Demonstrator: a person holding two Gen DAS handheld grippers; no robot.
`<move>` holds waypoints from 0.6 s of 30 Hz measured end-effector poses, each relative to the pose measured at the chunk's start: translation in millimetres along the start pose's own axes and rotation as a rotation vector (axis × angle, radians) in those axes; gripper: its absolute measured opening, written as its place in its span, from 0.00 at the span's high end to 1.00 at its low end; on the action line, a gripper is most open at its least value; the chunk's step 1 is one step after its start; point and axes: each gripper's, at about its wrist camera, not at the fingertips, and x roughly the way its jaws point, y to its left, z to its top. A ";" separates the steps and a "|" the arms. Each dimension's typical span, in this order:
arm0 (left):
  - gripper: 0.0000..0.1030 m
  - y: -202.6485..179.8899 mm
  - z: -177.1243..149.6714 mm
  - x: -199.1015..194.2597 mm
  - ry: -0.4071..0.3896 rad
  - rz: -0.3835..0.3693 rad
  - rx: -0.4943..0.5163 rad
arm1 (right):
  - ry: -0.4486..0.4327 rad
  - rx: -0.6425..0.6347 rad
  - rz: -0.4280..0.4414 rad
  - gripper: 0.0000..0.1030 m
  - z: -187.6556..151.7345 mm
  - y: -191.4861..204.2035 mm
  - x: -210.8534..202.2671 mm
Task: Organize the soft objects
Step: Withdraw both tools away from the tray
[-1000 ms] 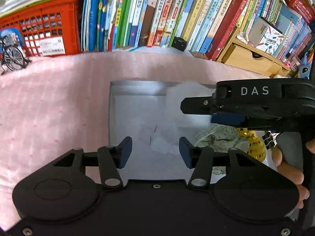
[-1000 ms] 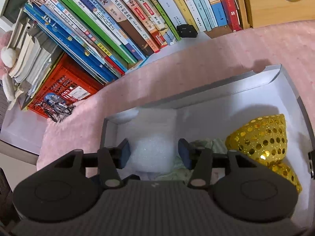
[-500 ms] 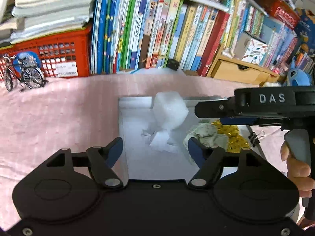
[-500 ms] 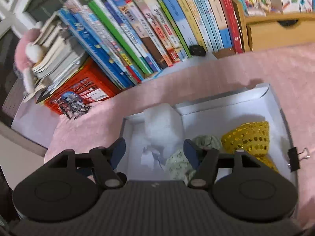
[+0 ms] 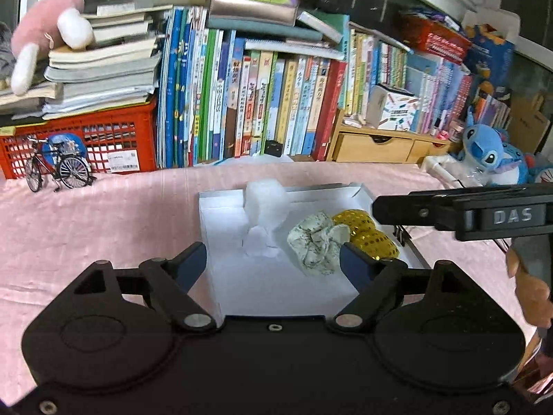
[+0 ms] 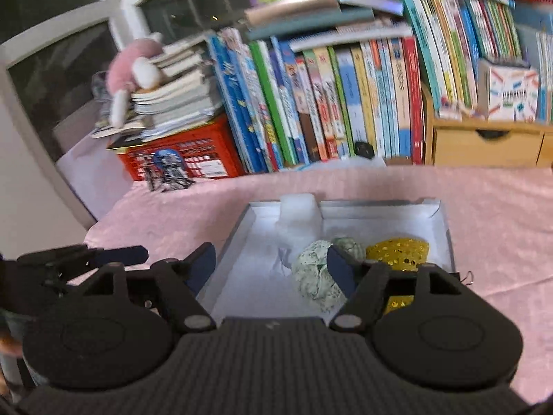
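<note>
Since the white foam block, floral cloth and gold sequin piece all lie in the white box, sorting looks nearly done. Left gripper and right gripper are both opening with nothing between the jaws. Sequin piece at 3 o'clock is partly hidden; the right view is blurred.

White box lying on pink cloth. Gold-sequinned pouch adjoining green-flecked cream fabric. White foam block standing behind.
</note>
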 end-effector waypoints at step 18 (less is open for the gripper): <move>0.15 -13.1 -86.1 -81.8 -0.154 -0.013 0.027 | -0.179 -0.202 0.020 0.15 -83.2 32.5 -81.3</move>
